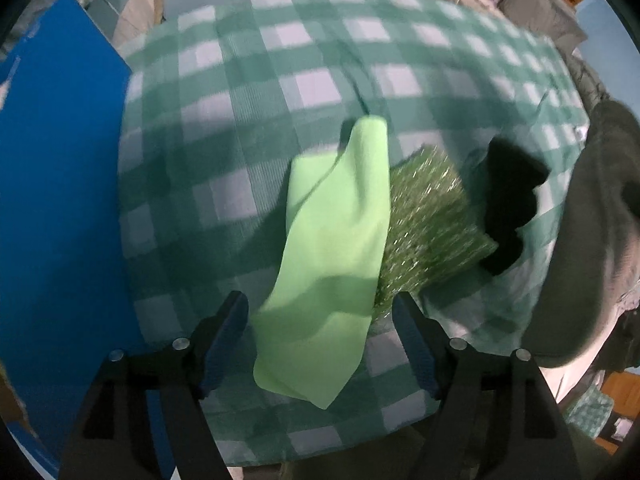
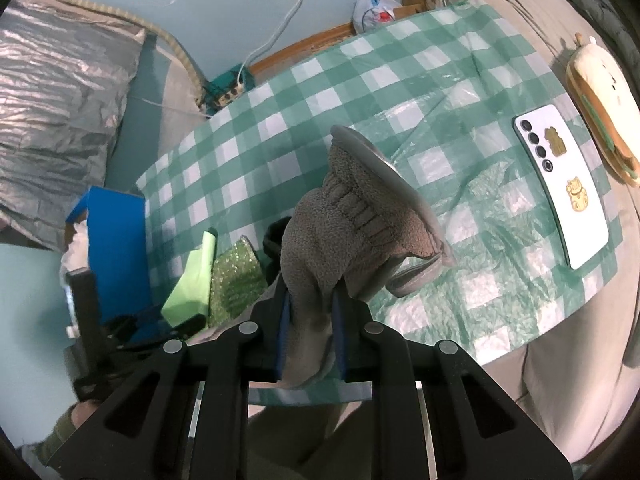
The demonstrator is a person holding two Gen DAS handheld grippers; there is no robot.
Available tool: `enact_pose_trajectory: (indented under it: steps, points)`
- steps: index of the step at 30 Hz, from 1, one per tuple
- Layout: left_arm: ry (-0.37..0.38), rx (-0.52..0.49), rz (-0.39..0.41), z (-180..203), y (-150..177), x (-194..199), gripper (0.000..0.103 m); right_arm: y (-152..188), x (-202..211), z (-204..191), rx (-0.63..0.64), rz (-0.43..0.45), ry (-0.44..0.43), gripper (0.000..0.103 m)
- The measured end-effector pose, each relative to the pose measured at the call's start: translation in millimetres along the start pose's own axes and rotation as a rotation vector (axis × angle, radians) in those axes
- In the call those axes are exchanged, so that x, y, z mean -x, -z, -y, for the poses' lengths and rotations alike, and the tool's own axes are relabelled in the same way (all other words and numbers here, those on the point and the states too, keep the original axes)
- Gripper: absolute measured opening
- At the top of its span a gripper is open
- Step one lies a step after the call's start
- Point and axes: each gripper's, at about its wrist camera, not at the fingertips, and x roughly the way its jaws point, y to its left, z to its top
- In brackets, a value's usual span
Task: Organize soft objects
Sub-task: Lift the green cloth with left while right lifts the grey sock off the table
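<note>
- Right gripper (image 2: 310, 312) pinching fuzzy grey fleece slipper (image 2: 344, 224) by its cuff, smooth grey sole tilted up, raised over green-and-white checked plastic cloth (image 2: 280, 120).
- Left gripper (image 1: 320, 320) spread wide, gripping nothing, fingers either side of smooth lime-green folded cloth (image 1: 332, 248).
- Glittery green scrub sponge (image 1: 432, 220) touching cloth's right edge; black soft item (image 1: 508, 196) just beyond.
- Blue box (image 1: 60, 200) at left.

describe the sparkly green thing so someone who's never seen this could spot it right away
Start at the checked green-and-white cloth. Near its front edge, right of the blue box, three soft items lie in a row. The glittery green pad is the middle one, between the plain light-green cloth and a black item; only it sparkles.
</note>
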Motion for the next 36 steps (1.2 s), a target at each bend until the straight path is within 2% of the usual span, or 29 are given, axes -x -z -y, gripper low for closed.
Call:
enact_pose_trajectory:
  steps: [4,7,10,12,15,18,19,23,36]
  points:
    - [-0.032,-0.017,-0.010,5,8,-3,0.076,0,-1,1,0.002,-0.005,-0.004,0.017]
    - [-0.033,-0.016,0.006,7,17,0,0.082,1,-1,1,0.009,-0.008,-0.010,0.017]
    - [-0.077,-0.030,-0.002,9,24,-7,0.081,1,-2,1,0.018,-0.012,-0.015,0.017]
    - [-0.088,-0.022,-0.018,8,27,-13,0.070,1,-2,-1,0.030,-0.014,-0.018,0.017]
    - [-0.093,-0.013,0.012,4,32,-9,0.056,1,-1,-3,0.044,-0.014,-0.021,0.017]
    - [-0.088,-0.006,0.030,0,35,-3,0.024,1,-1,-5,0.052,-0.013,-0.026,0.017]
    - [-0.082,-0.002,0.027,-2,36,-2,0.008,1,-1,-5,0.053,-0.013,-0.027,0.017]
    - [-0.065,0.016,0.034,-10,41,6,0.006,1,0,-8,0.065,-0.012,-0.036,0.017]
    - [-0.033,0.071,0.182,-18,51,77,0.005,1,13,-32,0.172,0.014,-0.045,0.017]
